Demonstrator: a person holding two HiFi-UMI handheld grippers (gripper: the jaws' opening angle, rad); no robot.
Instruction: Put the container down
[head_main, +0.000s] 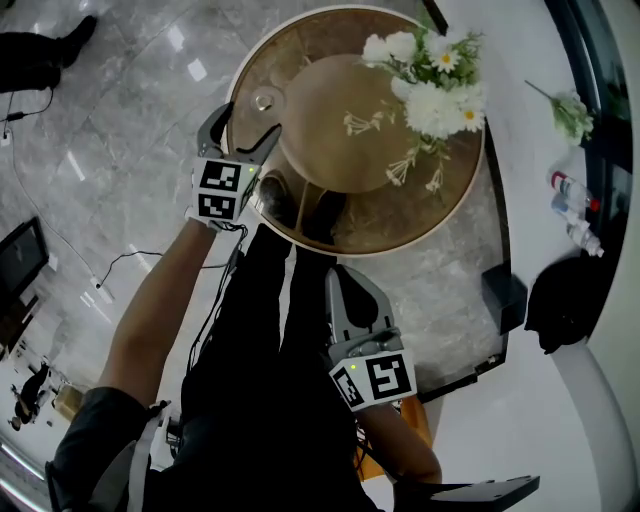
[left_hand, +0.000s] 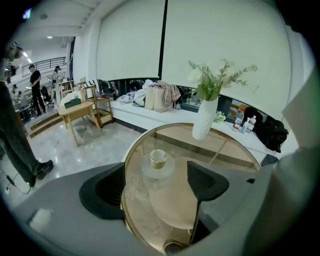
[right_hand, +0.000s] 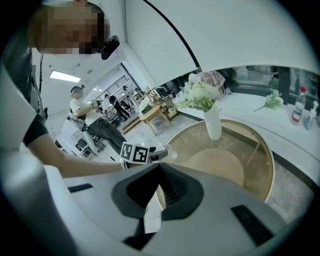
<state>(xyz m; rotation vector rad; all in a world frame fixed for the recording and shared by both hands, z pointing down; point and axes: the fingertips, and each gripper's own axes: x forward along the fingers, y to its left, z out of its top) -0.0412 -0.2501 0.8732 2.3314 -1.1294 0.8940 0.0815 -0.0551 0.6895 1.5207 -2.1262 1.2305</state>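
The container (left_hand: 158, 165) is a small clear glass jar with a gold neck. It stands upright on the round glass table (left_hand: 235, 150), near the table's left rim in the head view (head_main: 265, 100). My left gripper (left_hand: 159, 182) is open, with a dark pad on either side of the jar and a gap to each. From the head view the left gripper (head_main: 250, 120) reaches over the table edge toward the jar. My right gripper (head_main: 345, 282) hangs low beside the person's legs, away from the table. In its own view the right gripper (right_hand: 159, 169) is shut with nothing in it.
A white vase of white flowers (head_main: 430, 80) stands on the far side of the table (head_main: 440, 215). A white ledge at the right carries bottles (head_main: 575, 205) and a black bag (head_main: 565, 300). A wooden table (left_hand: 80, 112) and people (left_hand: 35, 82) are at the back left.
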